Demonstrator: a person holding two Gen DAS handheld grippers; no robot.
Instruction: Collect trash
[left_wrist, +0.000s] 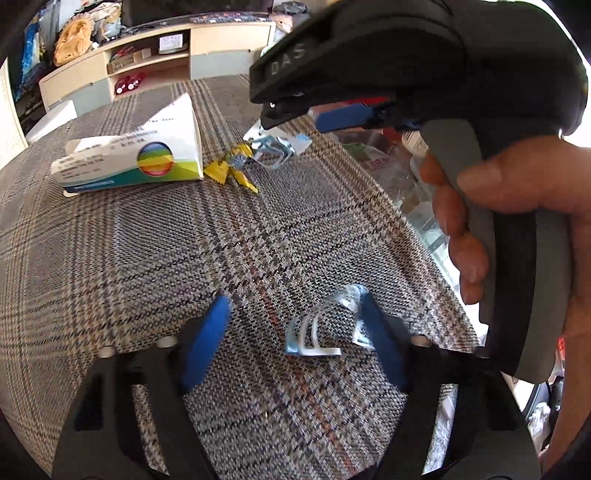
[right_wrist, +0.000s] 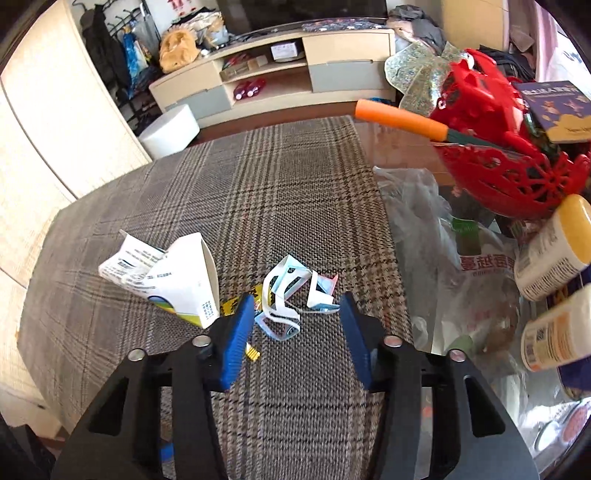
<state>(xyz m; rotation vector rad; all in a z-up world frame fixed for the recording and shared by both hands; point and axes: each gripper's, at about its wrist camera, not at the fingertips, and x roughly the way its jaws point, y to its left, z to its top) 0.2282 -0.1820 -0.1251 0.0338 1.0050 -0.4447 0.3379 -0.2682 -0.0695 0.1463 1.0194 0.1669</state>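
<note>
On plaid cloth (right_wrist: 288, 192), both grippers seemingly straddle wrapper scraps (right_wrist: 291, 291), ungripped.

A plaid cloth (right_wrist: 288, 206) fills the middle of the right wrist frame. At upper right a red openwork basket (right_wrist: 506, 177) holds an orange-handled tool (right_wrist: 400, 120) and a dark book (right_wrist: 557, 110). Two yellow-capped bottles (right_wrist: 554, 247) lie at the right edge. A low cabinet (right_wrist: 273, 74) spans the top
</note>
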